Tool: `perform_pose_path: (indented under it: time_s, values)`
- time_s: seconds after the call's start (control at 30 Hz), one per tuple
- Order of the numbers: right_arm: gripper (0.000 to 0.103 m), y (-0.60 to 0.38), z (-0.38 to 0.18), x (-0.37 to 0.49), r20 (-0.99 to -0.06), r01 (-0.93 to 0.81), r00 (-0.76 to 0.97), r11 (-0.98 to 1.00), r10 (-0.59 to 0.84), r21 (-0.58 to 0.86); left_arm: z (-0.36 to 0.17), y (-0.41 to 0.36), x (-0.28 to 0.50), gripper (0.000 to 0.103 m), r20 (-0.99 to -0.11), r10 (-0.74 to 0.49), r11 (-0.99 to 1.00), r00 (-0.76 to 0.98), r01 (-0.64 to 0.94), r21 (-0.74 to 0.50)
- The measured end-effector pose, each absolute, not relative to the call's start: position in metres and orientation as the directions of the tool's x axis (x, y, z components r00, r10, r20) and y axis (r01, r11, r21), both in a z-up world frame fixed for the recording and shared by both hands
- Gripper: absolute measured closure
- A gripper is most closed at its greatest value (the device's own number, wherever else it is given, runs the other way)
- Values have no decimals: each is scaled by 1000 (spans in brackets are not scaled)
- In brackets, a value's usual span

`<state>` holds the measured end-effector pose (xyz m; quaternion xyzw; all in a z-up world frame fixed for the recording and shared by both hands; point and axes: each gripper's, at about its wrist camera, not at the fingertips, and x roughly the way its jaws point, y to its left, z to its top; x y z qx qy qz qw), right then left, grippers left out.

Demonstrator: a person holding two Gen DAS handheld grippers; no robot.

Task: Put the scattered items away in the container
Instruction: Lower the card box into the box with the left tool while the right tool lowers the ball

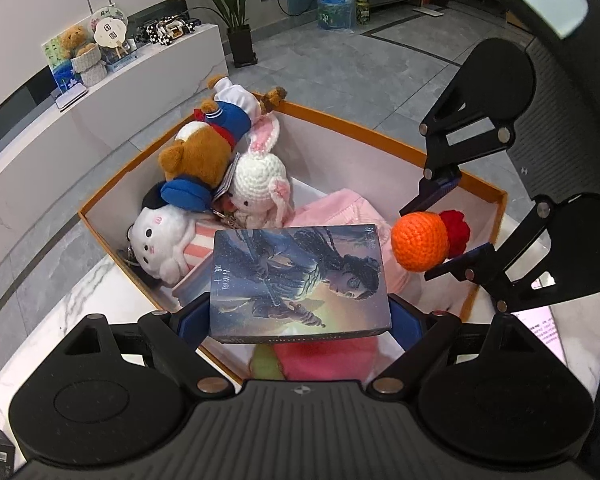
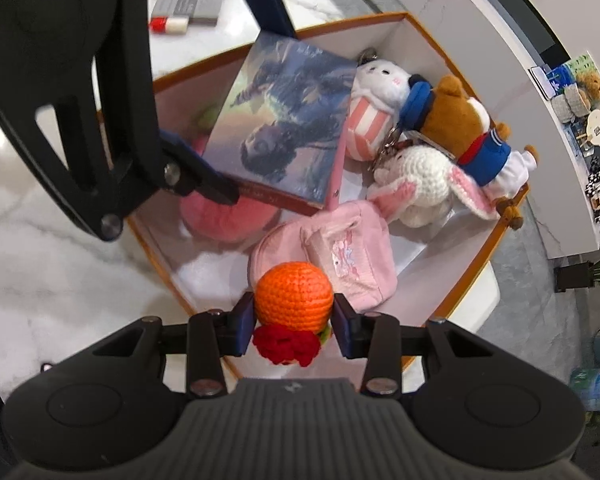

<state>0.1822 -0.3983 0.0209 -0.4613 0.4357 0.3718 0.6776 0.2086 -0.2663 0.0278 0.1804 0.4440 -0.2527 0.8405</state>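
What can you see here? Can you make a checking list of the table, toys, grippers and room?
Surface: white marble table.
Job's things: orange-rimmed box holds bear, bunny, pink pouch.
Clutter: grey box, glue stick outside.
Grippers: left gripper shut on picture box; right gripper shut on orange crochet ball.
Cables: nothing seen.
Surroundings: water jug, plant.

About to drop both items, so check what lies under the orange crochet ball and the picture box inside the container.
The orange crochet ball hangs over a pink pouch. The picture box hangs over a pink plush. Both are soft items already in the orange-rimmed box; nothing else visibly blocks them.
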Motion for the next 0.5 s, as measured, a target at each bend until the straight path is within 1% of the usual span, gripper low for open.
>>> perform_pose_path:
  time_s: [0.37, 0.43, 0.5]
  values:
    - [60, -404, 15, 198, -928, -895, 345, 347, 141, -280, 2, -273, 224, 0, -870, -232, 810, 434, 582, 74]
    - [60, -405, 14, 201, -927, -894, 344, 352, 146, -277, -1, -280, 223, 0, -869, -201, 800, 452, 588, 121]
    - [60, -406, 13, 204, -930, -895, 336, 359, 153, -264, -3, -283, 224, 0, -873, -207, 791, 442, 601, 117]
